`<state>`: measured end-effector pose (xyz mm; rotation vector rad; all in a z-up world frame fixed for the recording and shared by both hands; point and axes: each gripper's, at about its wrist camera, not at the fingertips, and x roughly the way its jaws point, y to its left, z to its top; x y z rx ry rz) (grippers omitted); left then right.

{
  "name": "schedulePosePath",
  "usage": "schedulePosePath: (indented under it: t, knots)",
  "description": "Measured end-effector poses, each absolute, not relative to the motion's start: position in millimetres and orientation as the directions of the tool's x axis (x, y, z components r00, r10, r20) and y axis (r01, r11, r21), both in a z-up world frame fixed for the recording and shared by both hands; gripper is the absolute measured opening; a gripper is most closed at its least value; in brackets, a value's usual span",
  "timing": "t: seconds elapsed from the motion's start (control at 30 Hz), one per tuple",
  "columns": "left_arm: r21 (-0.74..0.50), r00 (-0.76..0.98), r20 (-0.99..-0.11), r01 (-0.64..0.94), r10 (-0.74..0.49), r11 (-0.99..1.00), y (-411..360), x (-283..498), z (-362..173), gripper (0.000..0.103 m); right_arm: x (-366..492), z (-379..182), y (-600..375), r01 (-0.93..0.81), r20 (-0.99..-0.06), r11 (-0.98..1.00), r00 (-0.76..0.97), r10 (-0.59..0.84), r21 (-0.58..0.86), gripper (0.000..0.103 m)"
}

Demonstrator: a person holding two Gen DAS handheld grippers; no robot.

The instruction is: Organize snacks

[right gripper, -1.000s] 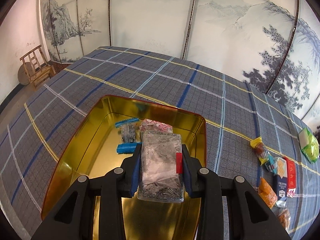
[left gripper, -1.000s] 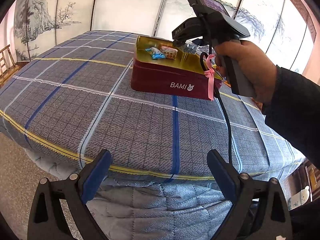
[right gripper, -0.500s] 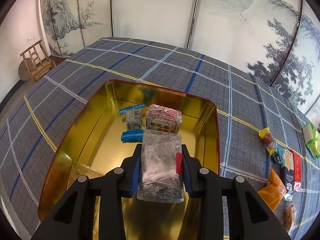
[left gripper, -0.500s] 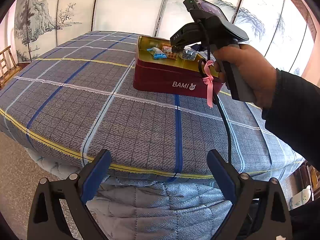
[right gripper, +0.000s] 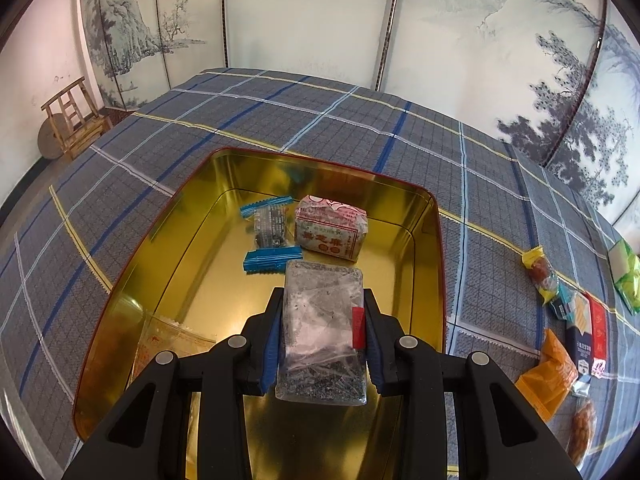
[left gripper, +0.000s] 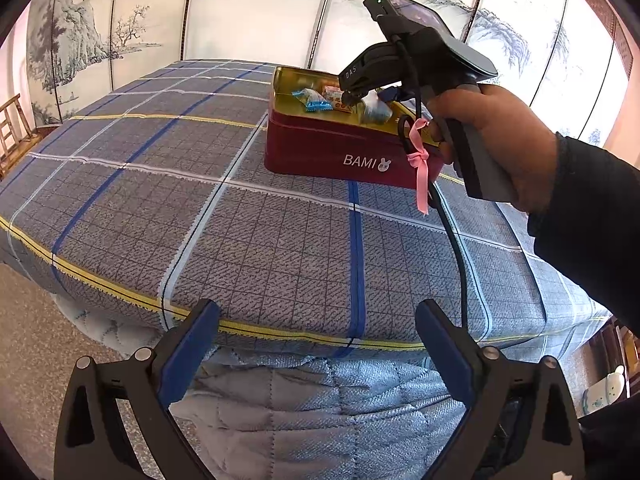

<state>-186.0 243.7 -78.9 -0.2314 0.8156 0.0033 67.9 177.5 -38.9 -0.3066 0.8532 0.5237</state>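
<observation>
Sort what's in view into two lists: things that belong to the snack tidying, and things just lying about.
Part of the job:
- clear-wrapped dark snack block clamped in the right tongs
- red BAMI tin, gold inside
- blue-ended candy and red-printed packet in the tin
- loose snacks on the cloth

Just lying about:
- wooden chair
- painted screen
- pink ribbon

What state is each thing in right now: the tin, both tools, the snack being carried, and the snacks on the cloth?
Tin: lid off, open, holding several snacks.
Right tool: shut on the clear-wrapped dark snack block, over the tin.
Clear-wrapped dark snack block: gripped, not yet released.
Blue-ended wrapped snack: lying in the tin.
Red-and-white packet: lying in the tin.
Left tool: open, empty, near the table edge.
Loose snacks: outside the tin, on the cloth.
</observation>
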Motion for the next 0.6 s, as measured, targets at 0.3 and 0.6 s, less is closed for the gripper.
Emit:
schedulePosePath:
  t: [0.3,0.6]
  knots:
    - [-0.212,0.675,-0.731,-0.095,-0.093,0.973,244.3,-186.3,-81.5,0.096,64.4,-36.1,173.4,-0.555,-0.772,0.831,0.545,0.326,-0.041,0.037]
    - [-0.188,0.675,-0.734,-0.096,-0.075,0.978,238.2,-187.6,-76.7,0.096,60.0,-26.0,164.4,-0.558,-0.748,0.829,0.561,0.355,-0.025,0.037]
